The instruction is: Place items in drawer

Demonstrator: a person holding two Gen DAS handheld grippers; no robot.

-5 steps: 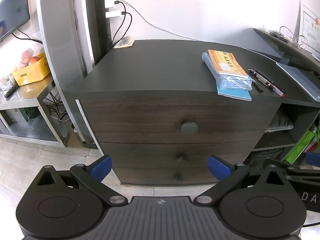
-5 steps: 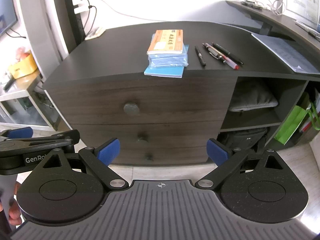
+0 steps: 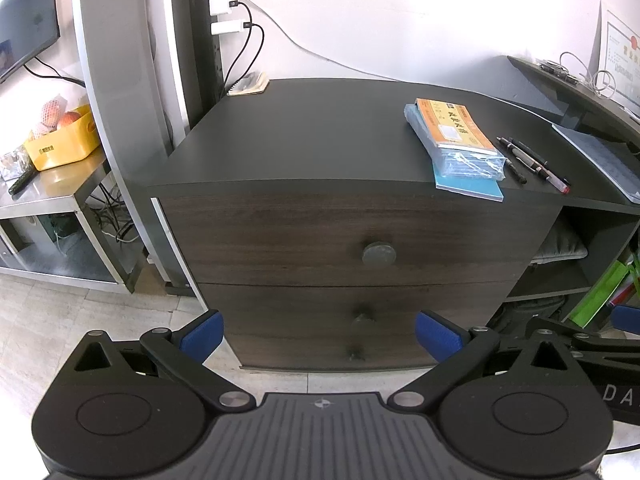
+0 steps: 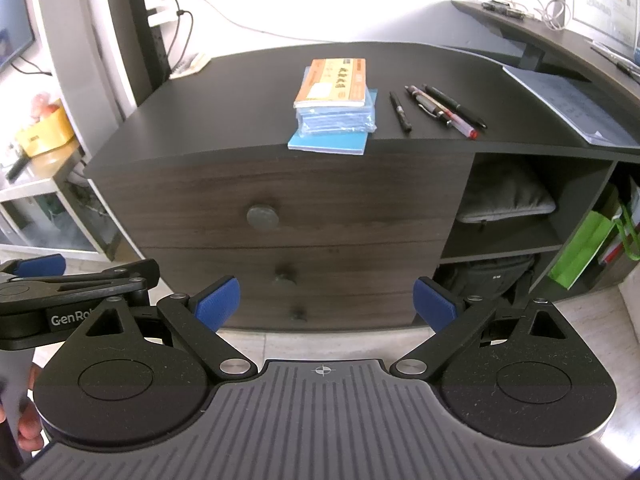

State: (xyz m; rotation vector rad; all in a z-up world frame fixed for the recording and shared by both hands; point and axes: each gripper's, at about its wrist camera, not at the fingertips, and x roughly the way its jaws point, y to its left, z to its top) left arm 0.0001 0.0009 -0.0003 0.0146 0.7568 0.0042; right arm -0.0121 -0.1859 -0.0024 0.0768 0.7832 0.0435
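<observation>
Both grippers, left (image 3: 318, 332) and right (image 4: 326, 300), hung wide open and empty, well short of the cabinet (image 4: 280, 188). Its top drawer (image 3: 352, 236) was shut, while the booklets (image 4: 332, 108) and pens (image 4: 440, 110) lay near the cabinet top's front edge. Likely risk: the round knob (image 3: 379, 253) slipping from the pads, or the overhanging booklets being knocked off.

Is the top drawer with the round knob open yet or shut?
Shut. The top drawer sits flush with the front below it, round knob untouched, no gap under the cabinet top.
</observation>
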